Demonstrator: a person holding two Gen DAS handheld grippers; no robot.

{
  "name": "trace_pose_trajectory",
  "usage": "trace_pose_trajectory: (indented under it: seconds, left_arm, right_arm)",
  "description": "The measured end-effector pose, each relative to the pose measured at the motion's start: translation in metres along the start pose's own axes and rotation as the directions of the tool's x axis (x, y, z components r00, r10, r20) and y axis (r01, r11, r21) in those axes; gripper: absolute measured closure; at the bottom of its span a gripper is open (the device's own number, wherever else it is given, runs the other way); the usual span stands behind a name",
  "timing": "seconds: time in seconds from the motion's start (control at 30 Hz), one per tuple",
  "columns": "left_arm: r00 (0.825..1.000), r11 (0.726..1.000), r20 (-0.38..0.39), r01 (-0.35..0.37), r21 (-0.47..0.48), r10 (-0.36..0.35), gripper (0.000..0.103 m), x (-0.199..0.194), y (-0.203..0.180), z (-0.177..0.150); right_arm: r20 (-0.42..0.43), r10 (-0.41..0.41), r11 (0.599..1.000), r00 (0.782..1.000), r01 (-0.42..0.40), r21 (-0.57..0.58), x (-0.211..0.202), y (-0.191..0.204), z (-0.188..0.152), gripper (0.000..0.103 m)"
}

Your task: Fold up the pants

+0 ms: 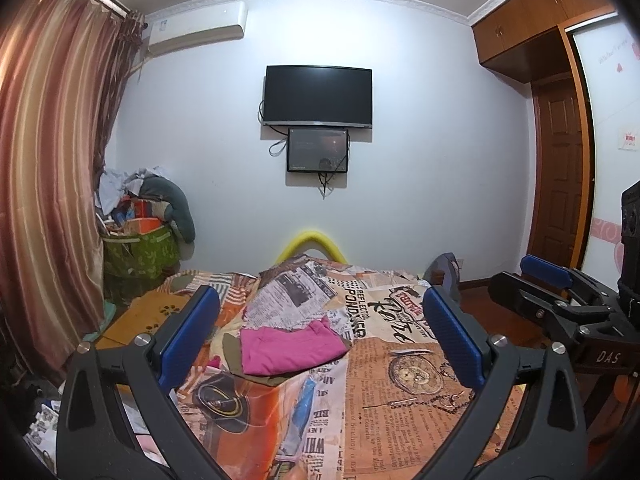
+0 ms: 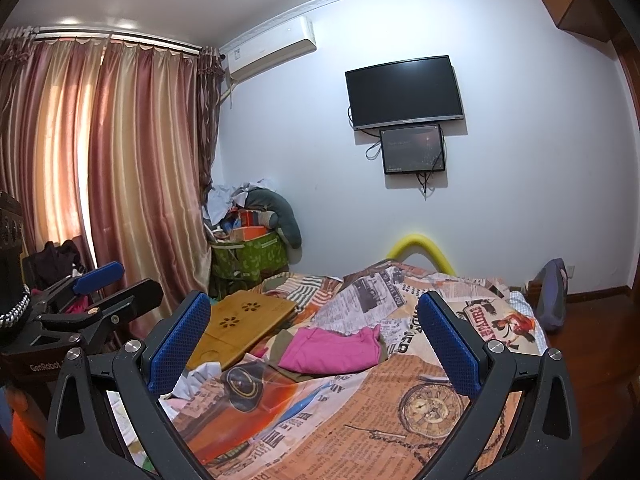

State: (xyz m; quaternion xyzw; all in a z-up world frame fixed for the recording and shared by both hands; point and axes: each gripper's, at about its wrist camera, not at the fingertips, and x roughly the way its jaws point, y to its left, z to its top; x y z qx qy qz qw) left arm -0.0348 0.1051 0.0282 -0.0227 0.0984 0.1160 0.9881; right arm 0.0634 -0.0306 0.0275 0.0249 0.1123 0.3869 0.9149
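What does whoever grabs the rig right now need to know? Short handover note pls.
Left gripper: open, holding nothing, held above the bed.
Right gripper: open, holding nothing, alongside the left.
Pink pants: on the newspaper-print bedspread, ahead of both grippers, lying as a compact, roughly rectangular bundle on an olive garment. Neither gripper touches them.
Done: the pants look at least partly folded; how neat the fold is cannot be judged from here.
Left: check the fold, tidy or finish it if needed.
Nearby: wooden lap tray on the bed's left side.

An olive garment [image 2: 288, 338] lies mostly hidden under the pink pants [image 2: 332, 350]. The bedspread [image 1: 400, 420] print is too small to read. The wooden board [image 1: 136, 320] is partly covered by the left gripper's finger.
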Motion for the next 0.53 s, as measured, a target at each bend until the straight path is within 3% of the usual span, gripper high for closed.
trace_pose_trajectory:
  seconds: [0.53]
  left_arm:
    - [1.0,1.0,-0.015,-0.001,-0.008,0.001,0.0,0.0037,0.0034,-0.0026]
  right_arm:
    - [-0.012,-0.003,1.0,1.0,0.003,0.0,0.0021,-0.0034,-0.0025,0.0]
